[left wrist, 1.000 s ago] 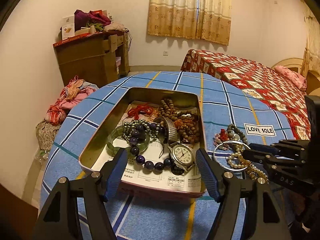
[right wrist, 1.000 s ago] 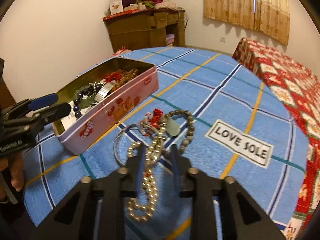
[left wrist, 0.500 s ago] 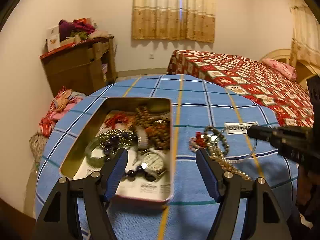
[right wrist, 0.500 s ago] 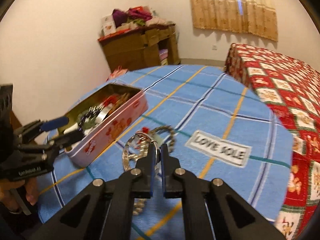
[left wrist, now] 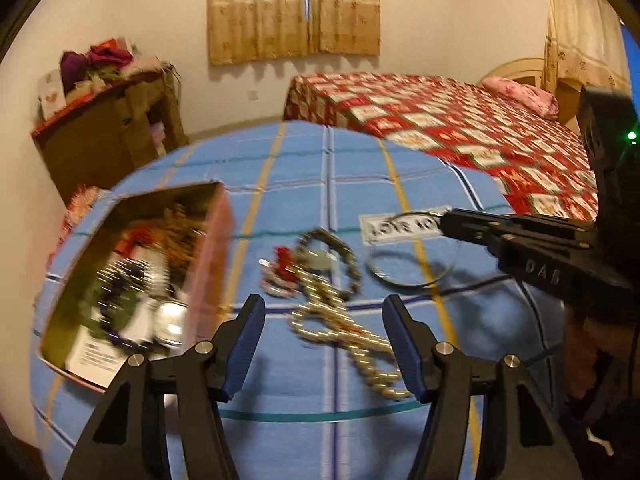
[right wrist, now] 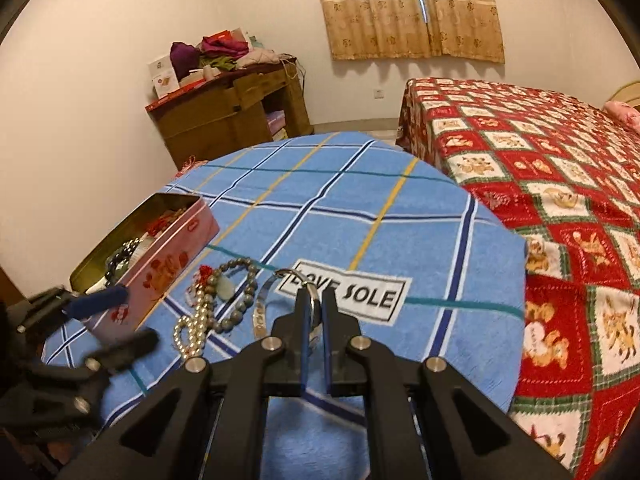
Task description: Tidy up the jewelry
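My right gripper is shut on a thin silver bangle and holds it lifted above the blue checked tablecloth; the bangle also shows in the left wrist view, hanging from the right gripper. My left gripper is open and empty, above a pearl strand. Next to the strand lie a grey bead bracelet with a pale pendant and a red charm. The pink tin at the left holds a watch, beads and other jewelry.
A "LOVE SOLE" label is on the cloth beyond the bangle. A bed with a red patterned cover stands right of the table. A brown cabinet with clutter on top stands at the back left.
My right gripper shut on the silver bangle and lifted it off the pile. My left gripper swung right, from over the tin to over the loose jewelry.
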Available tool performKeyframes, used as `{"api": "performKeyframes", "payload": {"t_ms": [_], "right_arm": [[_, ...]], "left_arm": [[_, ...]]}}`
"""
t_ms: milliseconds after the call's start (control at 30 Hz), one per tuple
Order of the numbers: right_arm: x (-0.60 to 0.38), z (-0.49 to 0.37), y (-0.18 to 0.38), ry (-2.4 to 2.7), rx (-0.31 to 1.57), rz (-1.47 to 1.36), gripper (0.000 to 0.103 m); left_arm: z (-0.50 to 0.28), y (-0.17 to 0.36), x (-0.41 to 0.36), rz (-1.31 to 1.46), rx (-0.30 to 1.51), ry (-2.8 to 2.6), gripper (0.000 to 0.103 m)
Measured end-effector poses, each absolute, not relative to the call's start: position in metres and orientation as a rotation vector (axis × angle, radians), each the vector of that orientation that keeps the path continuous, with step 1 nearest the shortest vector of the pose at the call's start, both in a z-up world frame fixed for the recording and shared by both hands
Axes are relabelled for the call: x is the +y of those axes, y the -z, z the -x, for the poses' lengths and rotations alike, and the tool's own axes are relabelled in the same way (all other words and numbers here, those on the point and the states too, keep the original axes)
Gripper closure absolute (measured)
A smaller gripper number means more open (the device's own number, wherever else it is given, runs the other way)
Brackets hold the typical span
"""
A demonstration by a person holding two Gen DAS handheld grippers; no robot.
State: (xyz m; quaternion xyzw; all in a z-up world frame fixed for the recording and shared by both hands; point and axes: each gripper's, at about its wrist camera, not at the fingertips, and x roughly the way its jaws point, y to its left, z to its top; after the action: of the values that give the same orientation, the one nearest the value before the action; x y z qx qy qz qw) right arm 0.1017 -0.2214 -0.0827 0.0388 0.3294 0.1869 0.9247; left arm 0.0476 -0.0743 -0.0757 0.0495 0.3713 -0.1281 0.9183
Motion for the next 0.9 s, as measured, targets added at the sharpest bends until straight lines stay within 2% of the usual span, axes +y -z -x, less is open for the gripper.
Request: {"api": "performKeyframes", "payload": {"t_ms": [133, 233, 267, 300, 333, 367, 400, 600, 900], "right_arm": [[-0.223, -0.094, 0.087, -0.396, 0.682, -0.077, 0.096], [-0.228, -0.09, 0.09, -0.392, 0.686, -0.075, 0.096], [-0.229, -0.09, 0.091, -0.392, 0.688, -0.076, 0.096], [-0.229, -0.09, 0.092, -0.392, 0.688, -0.078, 0.096], [-0.23, -0.09, 0.092, -0.393, 0.687, -0.079, 0.096], [-0.23, -0.089, 0.091, -0.395, 0.684, -0.081, 0.096], [-0.229, -0.088, 0.09, -0.396, 0.68, -0.081, 0.096], [-0.223, -0.084, 0.085, -0.41, 0.663, -0.074, 0.096], [-0.216, -0.075, 0.069, -0.461, 0.629, -0.09, 0.096]], "left_arm": [[-0.059, 0.094, -0.088, -0.13, 0.855, 0.272, 0.042], [-0.064, 0.097, -0.086, -0.098, 0.886, 0.291, 0.052], [-0.064, 0.097, -0.088, -0.112, 0.884, 0.288, 0.063], [-0.064, 0.097, -0.089, -0.129, 0.881, 0.281, 0.078], [-0.063, 0.095, -0.087, -0.121, 0.878, 0.288, 0.082], [-0.062, 0.095, -0.086, -0.123, 0.874, 0.286, 0.093], [-0.061, 0.095, -0.086, -0.136, 0.872, 0.284, 0.098], [-0.052, 0.089, -0.069, -0.11, 0.836, 0.276, 0.098], [-0.038, 0.052, -0.046, -0.084, 0.728, 0.236, 0.098]]}}
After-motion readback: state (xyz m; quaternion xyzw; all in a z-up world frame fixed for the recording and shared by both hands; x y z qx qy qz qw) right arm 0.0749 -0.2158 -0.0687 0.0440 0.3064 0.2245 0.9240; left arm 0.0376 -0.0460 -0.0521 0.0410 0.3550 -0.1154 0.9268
